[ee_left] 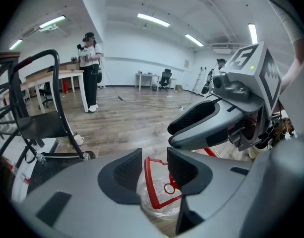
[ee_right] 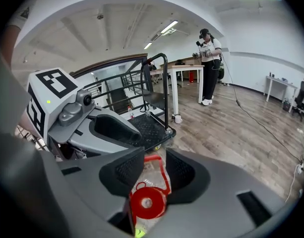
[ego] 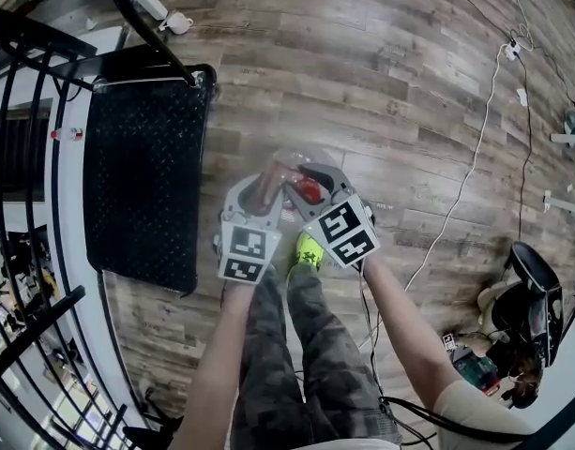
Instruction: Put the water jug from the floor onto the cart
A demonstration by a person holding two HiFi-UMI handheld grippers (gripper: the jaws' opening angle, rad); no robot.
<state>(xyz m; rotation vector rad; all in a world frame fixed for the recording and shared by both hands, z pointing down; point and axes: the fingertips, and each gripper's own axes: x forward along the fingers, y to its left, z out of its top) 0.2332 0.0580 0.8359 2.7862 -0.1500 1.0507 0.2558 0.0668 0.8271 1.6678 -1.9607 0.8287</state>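
- Left gripper [ee_left: 154, 166]: jaws wide apart, either side of the red handle [ee_left: 147, 185] of the water jug [ee_left: 161, 199], not pressing it.
- Right gripper [ee_right: 154, 171]: jaws wide apart above the jug's red cap [ee_right: 148, 203].
- Water jug: on the wood floor [ego: 381, 82], beside the black cart [ego: 142, 176].

A white cable [ego: 470, 172] trails across the wood-plank floor [ego: 362, 82] at the right. 1 small white cup [ego: 177, 22] sits on the floor. Farther off, 1 person [ee_left: 90, 71] stands beside a desk [ee_left: 62, 73], with an office chair [ee_left: 166, 78] far behind under ceiling light strips [ee_left: 152, 20].
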